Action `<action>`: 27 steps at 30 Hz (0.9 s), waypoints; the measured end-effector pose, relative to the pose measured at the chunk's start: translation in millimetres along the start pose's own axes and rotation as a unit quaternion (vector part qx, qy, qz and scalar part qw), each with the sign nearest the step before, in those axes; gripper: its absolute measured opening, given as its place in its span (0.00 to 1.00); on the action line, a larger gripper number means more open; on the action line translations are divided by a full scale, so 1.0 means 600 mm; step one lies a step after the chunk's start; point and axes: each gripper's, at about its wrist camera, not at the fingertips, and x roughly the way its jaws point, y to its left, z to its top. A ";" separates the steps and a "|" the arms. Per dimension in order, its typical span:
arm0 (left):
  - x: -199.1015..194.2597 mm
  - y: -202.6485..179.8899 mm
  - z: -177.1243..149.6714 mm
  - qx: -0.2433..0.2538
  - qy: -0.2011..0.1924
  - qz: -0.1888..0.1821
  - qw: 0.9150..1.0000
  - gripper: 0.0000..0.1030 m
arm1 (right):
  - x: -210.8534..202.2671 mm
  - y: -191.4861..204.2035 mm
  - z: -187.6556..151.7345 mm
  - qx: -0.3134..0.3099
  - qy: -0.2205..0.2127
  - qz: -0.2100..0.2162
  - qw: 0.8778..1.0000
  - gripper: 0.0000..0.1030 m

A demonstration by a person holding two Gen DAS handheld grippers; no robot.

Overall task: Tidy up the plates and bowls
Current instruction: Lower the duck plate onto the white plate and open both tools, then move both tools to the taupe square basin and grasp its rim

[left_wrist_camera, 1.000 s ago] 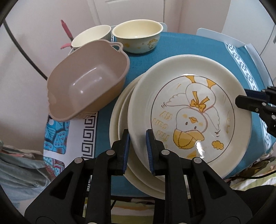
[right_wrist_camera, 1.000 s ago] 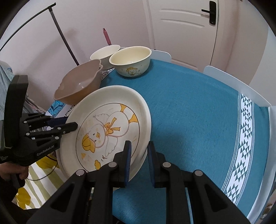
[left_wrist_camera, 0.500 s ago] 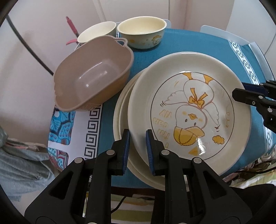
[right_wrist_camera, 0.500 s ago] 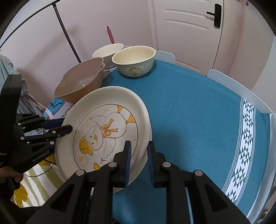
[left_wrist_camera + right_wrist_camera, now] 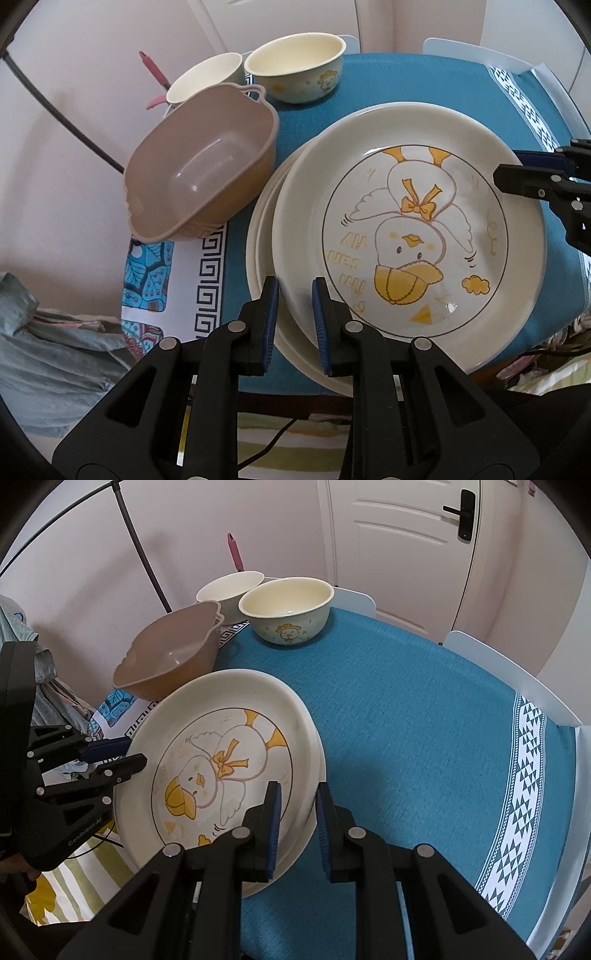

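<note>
A cream plate with a yellow duck drawing [image 5: 406,221] tops a short stack of plates [image 5: 264,243] on the blue tablecloth. My left gripper [image 5: 294,295] is shut on the near rim of the duck plate. My right gripper [image 5: 297,805] is shut on the opposite rim of the same plate [image 5: 221,760]; it shows at the right edge of the left wrist view [image 5: 532,173]. A tan plastic basin [image 5: 207,166] stands beside the stack. Two cream bowls [image 5: 295,66] [image 5: 207,75] stand behind it.
The blue tablecloth [image 5: 424,720] spreads to the right of the stack. A white chair back [image 5: 509,679] stands at the table's far edge. A black rod [image 5: 140,550] leans on the wall at left. A white door [image 5: 406,535] is behind.
Both grippers and the plate shifted slightly; the basin and bowls now sit nearer in view. Both grips are unchanged.
</note>
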 end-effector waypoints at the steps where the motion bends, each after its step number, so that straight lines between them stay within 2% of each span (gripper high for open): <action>1: -0.003 -0.002 -0.001 0.004 -0.003 0.007 1.000 0.16 | 0.001 0.000 0.000 0.000 0.001 0.001 1.000 0.17; 3: -0.006 0.000 -0.002 0.006 -0.006 0.015 1.000 0.16 | 0.005 0.001 0.001 -0.001 0.004 0.002 1.000 0.17; 15: -0.007 0.025 -0.007 -0.022 -0.002 -0.021 1.000 0.16 | 0.004 0.005 0.005 -0.003 0.001 0.006 1.000 0.17; 21: -0.070 0.052 0.020 -0.056 -0.052 -0.046 0.996 0.17 | -0.051 -0.006 0.034 0.020 -0.041 0.023 0.999 0.17; 23: -0.096 0.069 0.033 -0.076 -0.073 -0.045 0.993 0.34 | -0.071 -0.011 0.050 0.026 -0.052 0.042 0.997 0.17; 24: -0.108 0.080 0.039 -0.088 -0.084 -0.044 0.992 0.70 | -0.081 -0.015 0.059 0.030 -0.058 0.053 0.996 0.17; 25: -0.120 0.092 0.043 -0.101 -0.098 -0.043 0.989 1.00 | -0.094 -0.018 0.070 0.033 -0.068 0.067 0.995 0.19; 26: -0.135 0.104 0.044 -0.116 -0.120 -0.042 0.985 1.00 | -0.105 -0.019 0.078 0.034 -0.078 0.077 0.993 0.36; 27: -0.149 0.120 0.043 -0.130 -0.139 -0.046 0.981 1.00 | -0.114 -0.018 0.087 0.033 -0.088 0.084 0.992 0.70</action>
